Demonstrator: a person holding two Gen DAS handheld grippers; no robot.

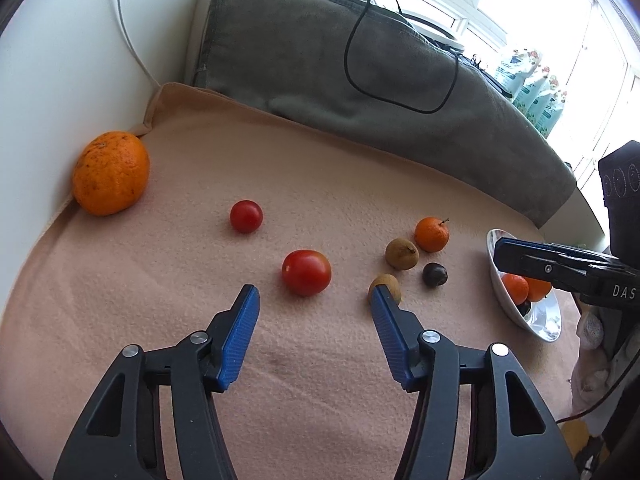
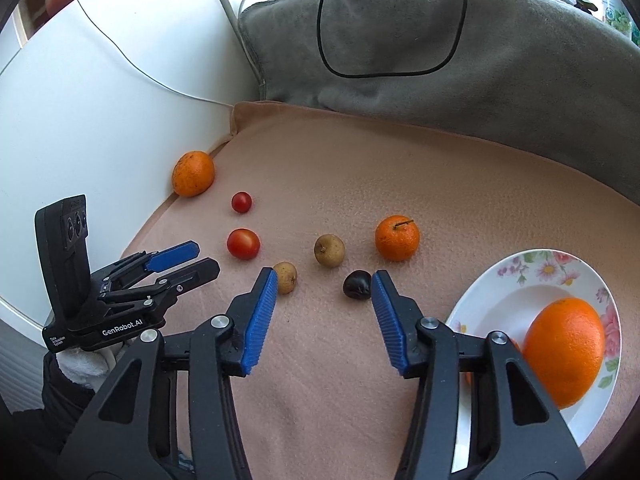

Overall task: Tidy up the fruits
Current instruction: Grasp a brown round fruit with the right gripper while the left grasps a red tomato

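Loose fruit lies on a peach blanket (image 1: 200,320). My left gripper (image 1: 314,294) is open, its blue pads empty, and the larger tomato (image 1: 306,272) sits just beyond the tips. Farther off are a small tomato (image 1: 246,216) and a big orange (image 1: 111,173). My right gripper (image 2: 324,278) is also open and empty. A dark round fruit (image 2: 357,285) lies at its right fingertip and a brown fruit (image 2: 285,277) at its left one. Ahead sit another brown fruit (image 2: 329,250) and a mandarin (image 2: 397,238). A flowered plate (image 2: 560,264) at the right holds a large orange (image 2: 564,350).
A white wall (image 2: 100,120) borders the blanket on the left, with the big orange against it. A grey folded blanket (image 2: 440,60) with a black cable rises behind. The left gripper (image 2: 206,258) shows at the left of the right wrist view.
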